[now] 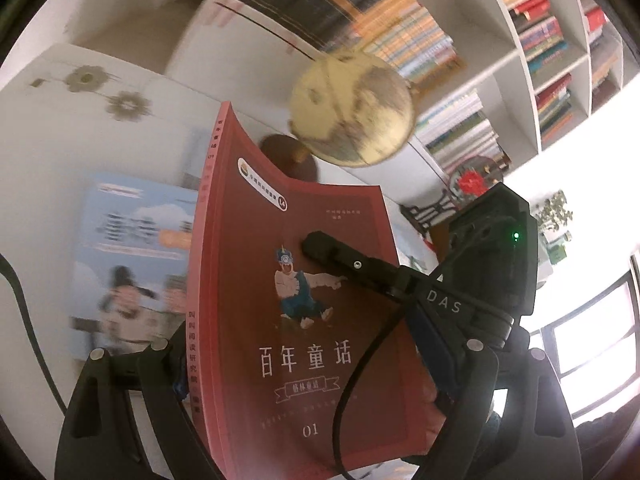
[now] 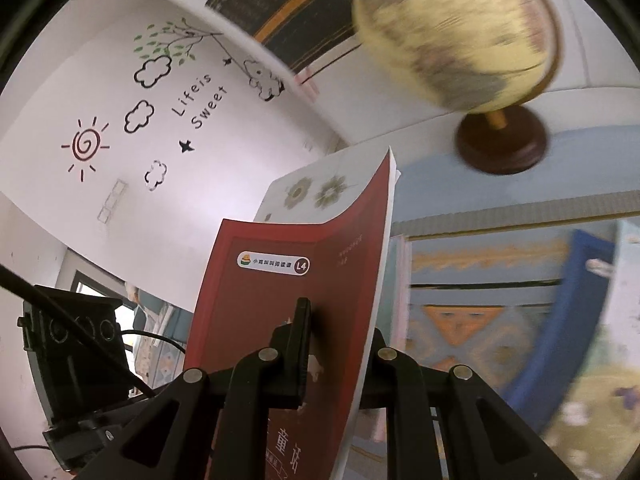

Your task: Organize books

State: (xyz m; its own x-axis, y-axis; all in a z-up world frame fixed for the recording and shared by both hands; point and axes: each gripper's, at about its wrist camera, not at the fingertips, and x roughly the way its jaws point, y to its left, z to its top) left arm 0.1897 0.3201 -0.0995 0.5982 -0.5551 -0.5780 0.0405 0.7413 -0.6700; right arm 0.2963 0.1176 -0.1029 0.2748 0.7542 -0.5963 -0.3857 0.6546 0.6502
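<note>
Both grippers close on one dark red paperback book [image 1: 304,320] with white Chinese title lettering, a cartoon figure and the numeral 01 on its cover. Left gripper [image 1: 312,392], black and two-fingered, clamps the book near its lower edge, spine side toward the left finger, its jaws narrowed to the thickness of the volume. Right gripper [image 2: 336,344], also black, pinches the same book [image 2: 304,288] by its fore-edge side; one finger [image 2: 300,332] lies flat across the cover, and in the left wrist view that finger [image 1: 340,256] reaches in from the right, beside the cartoon figure. Held upright in the air, the book bows so that its upper corner curls forward. Behind it to the left lies a pale blue picture book [image 1: 132,264], blurred, on a white surface [image 1: 40,208]. A cream and grey globe [image 1: 352,108] on a dark brown round wooden base [image 2: 502,144] stands just beyond the held book; the globe is motion-blurred. Further back, white bookshelves [image 1: 516,36] filled with multicoloured book spines occupy the upper right. In the right wrist view, a white wall [image 2: 120,80] carries drawn clouds, a red spiral sun and the words "Life is Sweet"; colourful patterned book covers [image 2: 480,320] appear at right.
</note>
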